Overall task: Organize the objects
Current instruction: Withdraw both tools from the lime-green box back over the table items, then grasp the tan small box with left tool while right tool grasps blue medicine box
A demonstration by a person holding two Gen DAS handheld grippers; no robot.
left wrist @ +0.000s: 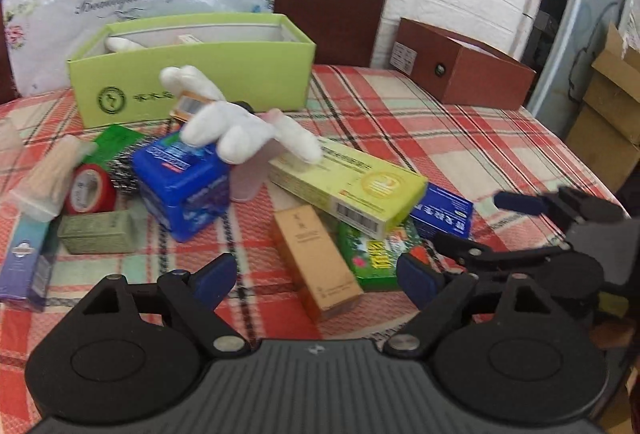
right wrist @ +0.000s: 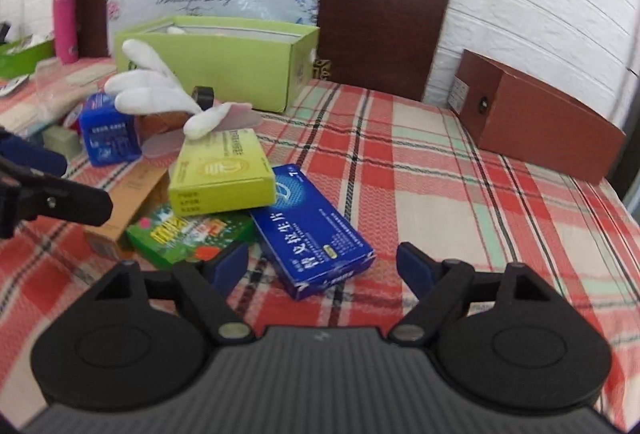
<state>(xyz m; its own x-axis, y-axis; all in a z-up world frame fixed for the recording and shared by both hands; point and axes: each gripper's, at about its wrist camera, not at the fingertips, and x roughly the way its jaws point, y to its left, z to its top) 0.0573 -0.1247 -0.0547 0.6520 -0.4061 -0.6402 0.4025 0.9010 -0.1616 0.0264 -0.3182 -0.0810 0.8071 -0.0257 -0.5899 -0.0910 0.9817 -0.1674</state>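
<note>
Plaid-covered table bearing green box, brown box

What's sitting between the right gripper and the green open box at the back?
In the right wrist view, between the right gripper and the green open box: the blue flat box, then the yellow-green carton with the white plush toy behind it.

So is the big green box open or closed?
Open. The green box has no lid on top; its pale inside walls show, and something white pokes up inside at one end.

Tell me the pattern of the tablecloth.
The tablecloth is plaid: red, cream and mint squares with dark lines. Right wrist view shows it best.
</note>
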